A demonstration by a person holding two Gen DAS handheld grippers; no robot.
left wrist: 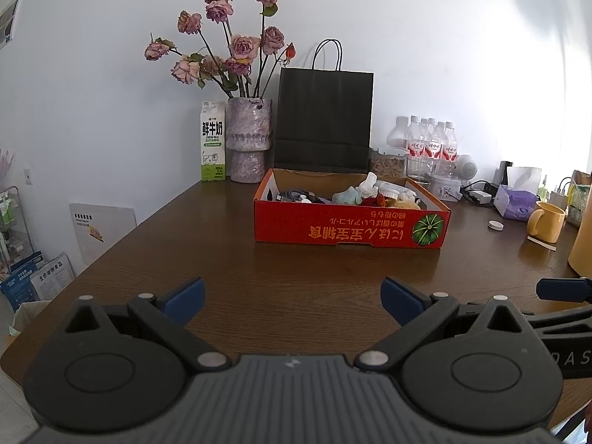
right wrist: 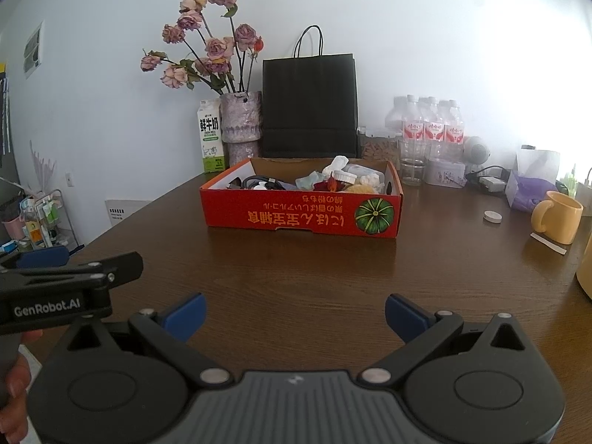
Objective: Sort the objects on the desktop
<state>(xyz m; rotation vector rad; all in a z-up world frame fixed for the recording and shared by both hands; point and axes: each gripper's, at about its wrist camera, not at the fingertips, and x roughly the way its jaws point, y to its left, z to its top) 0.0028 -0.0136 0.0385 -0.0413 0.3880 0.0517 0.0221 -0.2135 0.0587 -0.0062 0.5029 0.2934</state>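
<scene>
A red cardboard box (left wrist: 333, 227) with a pumpkin picture stands on the brown table (left wrist: 296, 277), also in the right wrist view (right wrist: 296, 218). It holds a jumble of cables, crumpled tissue, a white lid and red and yellow bits. My left gripper (left wrist: 292, 301) is open and empty, low over the table in front of the box. My right gripper (right wrist: 296, 316) is open and empty, beside the left one and just as far from the box. A white cap (right wrist: 492, 217) lies on the table right of the box.
Behind the box stand a black paper bag (left wrist: 325, 118), a vase of dried roses (left wrist: 248, 140), a milk carton (left wrist: 213, 140) and water bottles (left wrist: 429, 140). A yellow mug (right wrist: 558, 216), a tissue box (right wrist: 532, 181) and chargers sit at the right. The table's left edge drops to floor clutter.
</scene>
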